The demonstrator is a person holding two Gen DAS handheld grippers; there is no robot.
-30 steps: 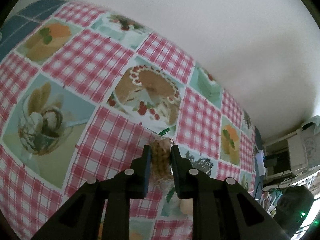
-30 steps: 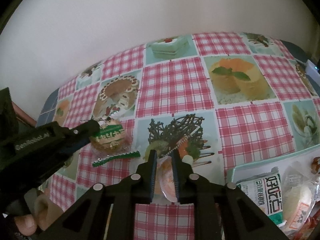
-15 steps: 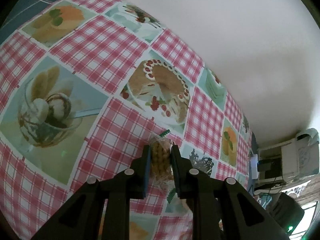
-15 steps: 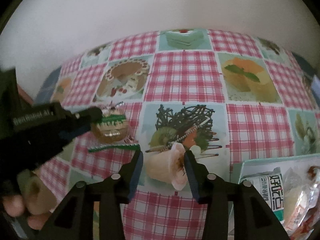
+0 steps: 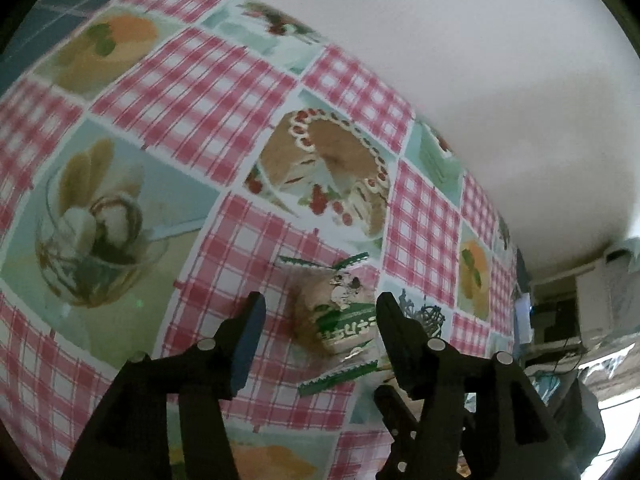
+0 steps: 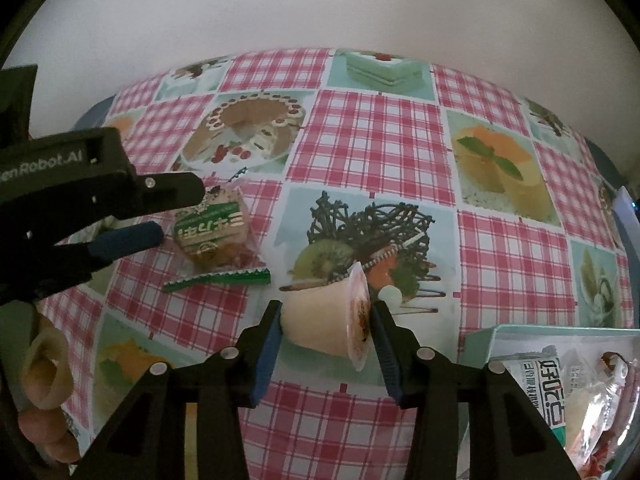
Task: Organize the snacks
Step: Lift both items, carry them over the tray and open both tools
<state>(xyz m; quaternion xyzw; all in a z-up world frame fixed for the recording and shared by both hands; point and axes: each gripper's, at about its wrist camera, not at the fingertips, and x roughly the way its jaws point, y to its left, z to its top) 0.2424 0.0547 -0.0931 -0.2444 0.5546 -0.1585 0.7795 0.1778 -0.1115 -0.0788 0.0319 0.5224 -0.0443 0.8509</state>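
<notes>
A clear snack packet [image 5: 340, 312] with a green label and green serrated ends lies flat on the checked tablecloth [image 5: 168, 80]. My left gripper [image 5: 320, 300] hovers over it with its jaws opening, and the pads stand clear of the packet on both sides. From the right wrist view the same packet [image 6: 212, 232] and the left gripper [image 6: 178, 212] show at left. A pale orange jelly cup [image 6: 320, 320] lies on its side on the cloth between the fingers of my right gripper [image 6: 326, 308], which is open. Its pads sit close to the cup's base and lid.
A light green tray [image 6: 560, 330] at the lower right holds several wrapped snacks [image 6: 536, 384]. A person's hand [image 6: 44, 440] and a beige ring [image 6: 46, 372] are at the lower left. A white wall backs the table. Shelves and cables [image 5: 592, 304] stand beyond the table's right end.
The left jaws spread apart and the packet dropped flat onto the cloth. The right jaws let go of the jelly cup earlier; it now lies on its side between them.
</notes>
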